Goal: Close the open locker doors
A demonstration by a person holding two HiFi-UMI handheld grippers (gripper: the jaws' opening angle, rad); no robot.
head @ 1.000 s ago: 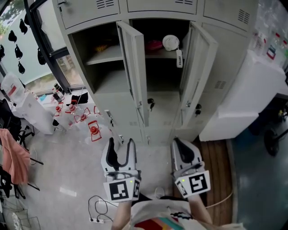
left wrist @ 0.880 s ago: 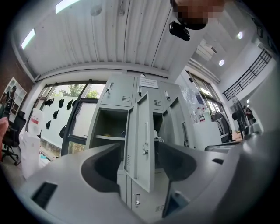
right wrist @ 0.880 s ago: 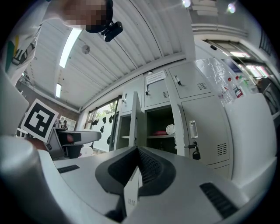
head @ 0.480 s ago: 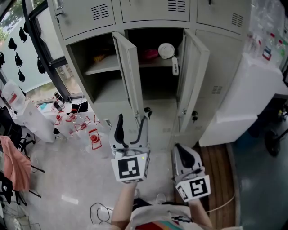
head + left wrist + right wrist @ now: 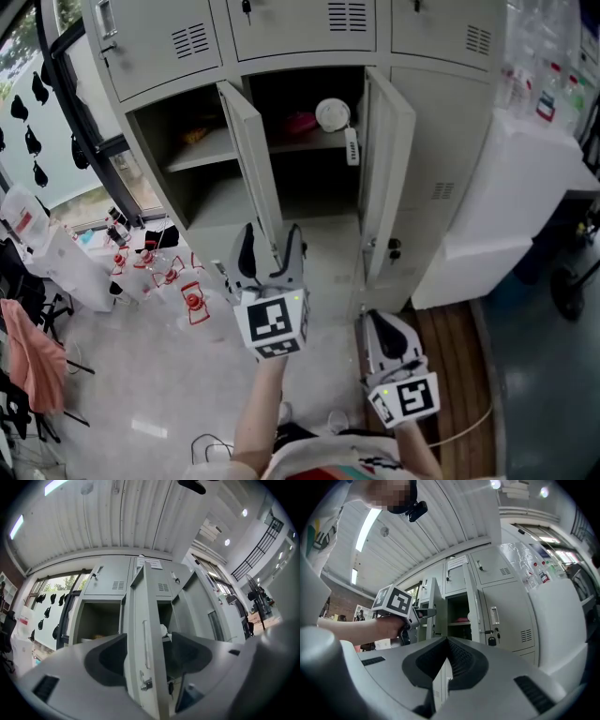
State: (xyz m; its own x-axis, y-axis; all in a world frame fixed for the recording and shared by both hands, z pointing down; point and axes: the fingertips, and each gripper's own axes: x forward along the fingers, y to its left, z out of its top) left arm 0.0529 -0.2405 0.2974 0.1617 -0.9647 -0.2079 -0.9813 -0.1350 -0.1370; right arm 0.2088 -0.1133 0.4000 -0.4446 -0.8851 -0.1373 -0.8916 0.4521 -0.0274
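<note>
Left tongs (image 5: 272, 234) just-widened, right tongs (image 5: 380, 323) closed.

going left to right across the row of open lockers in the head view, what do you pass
left open compartment → left open door → middle open compartment → right open door → closed locker door → white cabinet

locker doors (image 5: 246, 159): pale grey | left gripper (image 5: 270, 242): grey, black-white marker squares | cloth (image 5: 28, 352): pink

Pale floor (image 5: 122, 375), a wooden strip (image 5: 459, 330) beside it, window (image 5: 26, 141) at left, white cabinet (image 5: 516, 206) at right.
</note>
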